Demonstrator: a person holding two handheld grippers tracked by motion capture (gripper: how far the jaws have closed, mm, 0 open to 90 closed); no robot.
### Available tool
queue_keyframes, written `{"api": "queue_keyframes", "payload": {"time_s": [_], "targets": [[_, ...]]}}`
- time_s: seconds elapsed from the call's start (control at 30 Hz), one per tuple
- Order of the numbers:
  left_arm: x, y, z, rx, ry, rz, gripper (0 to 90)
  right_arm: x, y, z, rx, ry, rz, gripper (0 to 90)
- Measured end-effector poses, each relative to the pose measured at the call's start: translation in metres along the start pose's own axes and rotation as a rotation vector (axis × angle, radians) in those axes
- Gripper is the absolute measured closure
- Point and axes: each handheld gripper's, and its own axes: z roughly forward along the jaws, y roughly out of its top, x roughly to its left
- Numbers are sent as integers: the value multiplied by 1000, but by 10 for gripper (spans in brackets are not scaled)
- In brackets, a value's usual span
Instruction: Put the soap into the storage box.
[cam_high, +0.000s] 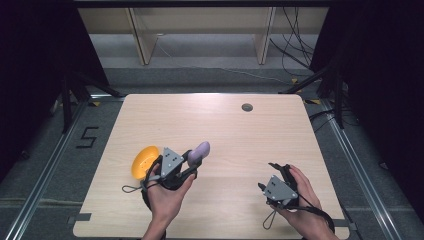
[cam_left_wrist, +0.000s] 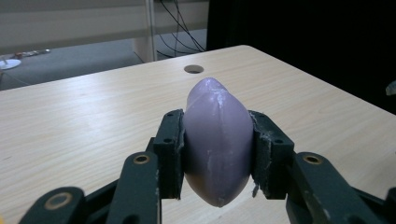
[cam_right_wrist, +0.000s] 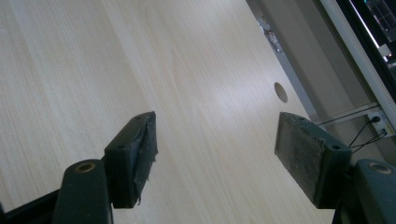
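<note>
My left gripper (cam_left_wrist: 218, 156) is clamped on a purple egg-shaped obj (cam_left_wrist: 217, 140), both pads pressed flat vs its sides, so the jaws stand only as wide as the obj itself. It sits lengthwise btwn the pads, one pointed end sticking out past the tips, other end toward the gripper body. In the high view the same obj (cam_high: 199, 152) pokes out past the left gripper (cam_high: 192, 161), held off the table (cam_high: 225, 130), just to the right of the orange bowl (cam_high: 143, 161). Bowl rests on the table, touching or nearly touching the gripper's rear side from that angle; can't tell which. My left hand (cam_high: 167, 195) comes in just below the bowl. My right gripper (cam_right_wrist: 215, 154) is wide open w/ nothing btwn the pads, only bare table wood under it. In the high view the right gripper (cam_high: 280, 170) is well to the right of the bowl, near the table's front right corner, my right hand (cam_high: 300, 200) wrapped round it. The table's round cable hole (cam_high: 247, 107) lies far beyond the bowl, to the right, near the back edge.
</note>
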Motion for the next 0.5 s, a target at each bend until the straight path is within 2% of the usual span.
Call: {"api": "queue_keyframes", "payload": {"time_s": [0.13,0.17,0.23,0.27,0.33,0.37,0.5], "targets": [[6,-2,-4,-19,24,-24,593,-1,-1,0,5,-2,-19,307],[8,-2,-5,-24,31,-25,593,0,0,0,0,6,-1,307],[12,-3,-6,-25,49,-27,593,0,0,0,4,-11,-16,308],[14,-3,-7,-34,57,-32,593,0,0,1,-1,10,-34,308],[18,-3,-9,-35,75,-32,593,0,0,0,-3,-2,-30,308],[20,-3,-10,-39,88,-33,593,0,0,1,-4,21,-23,309],[27,-4,-14,-48,129,-32,593,0,0,0,-2,10,-23,310]]}}
